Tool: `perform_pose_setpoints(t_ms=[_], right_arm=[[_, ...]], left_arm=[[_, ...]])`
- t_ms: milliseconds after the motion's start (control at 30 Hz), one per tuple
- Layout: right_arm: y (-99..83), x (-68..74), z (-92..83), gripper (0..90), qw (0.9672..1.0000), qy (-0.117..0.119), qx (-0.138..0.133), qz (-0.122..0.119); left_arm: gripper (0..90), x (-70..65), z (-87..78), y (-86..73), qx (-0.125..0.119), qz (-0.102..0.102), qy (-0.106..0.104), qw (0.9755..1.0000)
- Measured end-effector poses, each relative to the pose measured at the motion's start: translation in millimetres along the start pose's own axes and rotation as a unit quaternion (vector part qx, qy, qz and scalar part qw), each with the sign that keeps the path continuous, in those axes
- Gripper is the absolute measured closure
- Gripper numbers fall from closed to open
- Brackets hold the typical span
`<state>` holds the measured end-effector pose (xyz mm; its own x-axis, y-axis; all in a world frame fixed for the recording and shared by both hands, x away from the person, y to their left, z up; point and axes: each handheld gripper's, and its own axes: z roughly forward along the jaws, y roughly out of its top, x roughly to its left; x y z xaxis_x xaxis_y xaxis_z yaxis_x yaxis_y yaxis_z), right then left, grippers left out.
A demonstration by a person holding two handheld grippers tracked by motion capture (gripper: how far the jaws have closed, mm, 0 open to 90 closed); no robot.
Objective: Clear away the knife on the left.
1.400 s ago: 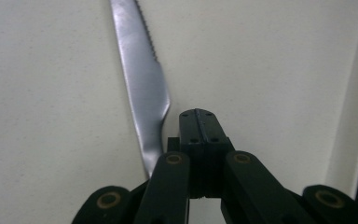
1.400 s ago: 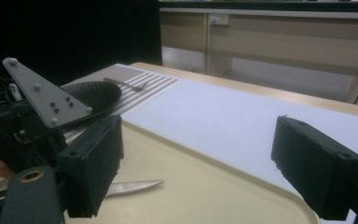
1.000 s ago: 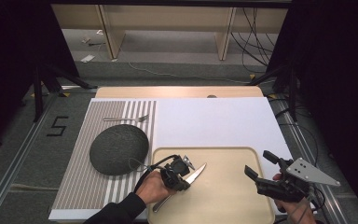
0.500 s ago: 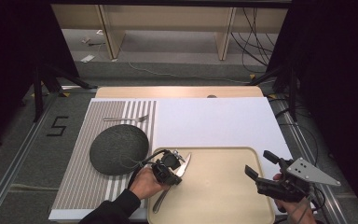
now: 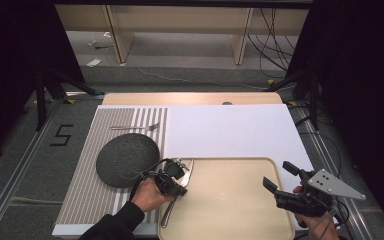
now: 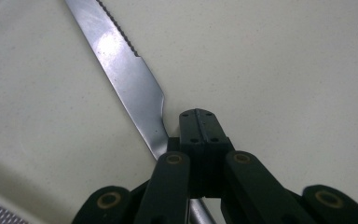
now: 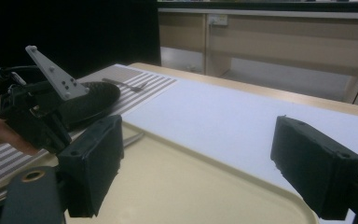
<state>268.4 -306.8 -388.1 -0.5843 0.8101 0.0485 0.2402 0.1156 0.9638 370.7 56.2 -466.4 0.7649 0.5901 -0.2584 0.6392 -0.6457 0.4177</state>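
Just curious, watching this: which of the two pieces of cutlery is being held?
The knife, clamped in the left gripper over the beige tray. The fork lies untouched on the striped mat.

We lose the knife's tip past the top edge of the left gripper view, and its handle runs under the left gripper, whose closed jaws cover where blade meets handle. From above, the left hand and gripper cover the knife's middle at the tray's left edge. The tray's near edge is cut off by the bottom of the high view. The fork near the striped mat's far edge is too small for us to count its tines. The plate's near-right rim sits behind the left gripper's cable. The right hand is cut off at the bottom edge.
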Motion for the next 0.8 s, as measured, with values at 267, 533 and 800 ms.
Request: perform_pose_setpoints(t_ms=[267, 533, 800], right_arm=[[0.1, -0.2, -0.7, 18.0, 1.0, -0.001, 0.0, 0.001], [0.2, 0.0, -0.7, 18.1, 1.0, -0.001, 0.0, 0.0], [0.3, -0.2, -0.8, 18.1, 1.0, -0.001, 0.0, 0.001]], left_arm=[[89.9, 2.8, -4.1, -6.8, 0.004, -0.01, 0.0, 0.9999], [89.9, 7.4, -11.4, -18.8, 0.005, -0.021, 0.006, 0.9998], [89.8, 10.0, -14.8, -25.7, 0.001, -0.025, 0.005, 0.9997]])
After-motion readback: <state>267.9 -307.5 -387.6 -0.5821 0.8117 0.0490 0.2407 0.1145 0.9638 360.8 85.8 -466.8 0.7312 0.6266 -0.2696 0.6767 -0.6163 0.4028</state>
